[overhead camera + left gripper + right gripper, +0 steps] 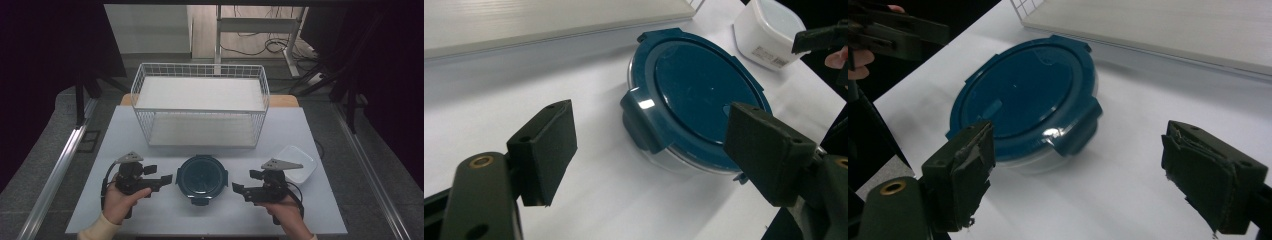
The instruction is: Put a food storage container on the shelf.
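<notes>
While both sets of jaws stand wide apart and empty, left gripper (167, 178) and right gripper (236, 188) flanking the round container (202, 179) near the table's (310, 220) front edge, centre, worth squaring up before closing in. Looks like a lid-opening step: aim each at the nearest side latch (642, 118) of the blue lid (704, 90), come in low and level, pinch the tab only, not the clear bowl wall. Keep clear of the white tub (298, 163) toward the right edge and the wire basket (200, 105) behind.
</notes>
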`<action>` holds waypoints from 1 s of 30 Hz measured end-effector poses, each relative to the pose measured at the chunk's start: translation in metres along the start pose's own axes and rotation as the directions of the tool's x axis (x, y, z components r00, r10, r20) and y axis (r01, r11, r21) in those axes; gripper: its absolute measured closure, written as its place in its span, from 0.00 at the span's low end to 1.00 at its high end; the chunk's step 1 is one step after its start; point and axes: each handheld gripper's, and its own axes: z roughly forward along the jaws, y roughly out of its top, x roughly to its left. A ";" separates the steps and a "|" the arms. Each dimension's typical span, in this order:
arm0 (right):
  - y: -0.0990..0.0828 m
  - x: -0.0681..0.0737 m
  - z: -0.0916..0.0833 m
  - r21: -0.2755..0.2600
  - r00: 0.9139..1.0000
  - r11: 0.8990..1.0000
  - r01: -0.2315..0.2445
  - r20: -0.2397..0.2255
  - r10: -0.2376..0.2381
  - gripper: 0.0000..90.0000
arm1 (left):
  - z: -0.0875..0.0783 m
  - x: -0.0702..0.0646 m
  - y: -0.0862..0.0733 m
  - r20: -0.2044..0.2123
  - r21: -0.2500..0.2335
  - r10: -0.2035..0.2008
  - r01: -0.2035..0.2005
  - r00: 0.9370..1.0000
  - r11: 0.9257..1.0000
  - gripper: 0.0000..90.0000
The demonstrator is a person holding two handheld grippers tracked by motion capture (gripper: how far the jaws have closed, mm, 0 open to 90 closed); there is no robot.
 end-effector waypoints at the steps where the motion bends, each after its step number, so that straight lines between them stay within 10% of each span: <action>1: 0.003 0.002 0.002 0.006 1.000 1.000 0.006 0.002 -0.006 0.15 | 0.001 0.000 0.003 0.006 -0.002 0.001 -0.001 1.000 1.000 0.23; 21: 0.008 -0.003 0.061 0.109 0.975 0.972 -0.207 -0.057 0.214 0.12 | 0.042 0.006 0.010 0.105 0.114 -0.146 0.134 0.984 0.984 0.18; 30: 0.004 -0.005 0.079 0.148 0.951 0.946 -0.288 -0.070 0.300 0.09 | 0.063 0.015 -0.001 0.168 0.169 -0.221 0.193 0.961 0.967 0.20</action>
